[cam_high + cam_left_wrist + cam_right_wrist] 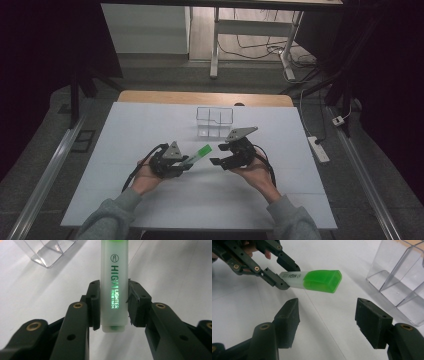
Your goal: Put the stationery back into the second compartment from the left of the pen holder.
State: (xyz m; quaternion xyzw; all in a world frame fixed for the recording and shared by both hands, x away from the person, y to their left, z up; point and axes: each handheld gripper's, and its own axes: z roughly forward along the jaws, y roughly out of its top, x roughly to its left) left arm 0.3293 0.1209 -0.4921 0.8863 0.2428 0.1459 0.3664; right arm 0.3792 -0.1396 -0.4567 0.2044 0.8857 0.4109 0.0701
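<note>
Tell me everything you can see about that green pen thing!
The highlighter is a flat, milky-white plastic marker with a bright green cap still on. Green letters along its barrel read HIGHLIGHTER. The left gripper clamps the barrel near its back end, holding it in the air above the white table, cap pointing toward the open right gripper, which does not touch it.

Clear divided organiser (pixel 214 121), white table (pixel 150 125), power strip (pixel 318 149) on floor

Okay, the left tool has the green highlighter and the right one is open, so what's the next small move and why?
Probably bring the right tool forward around the green cap and close on it. The left tool clamps the highlighter by its pale barrel, the cap juts free toward the right tool, and the right tool's jaws stand open just short of it.
</note>
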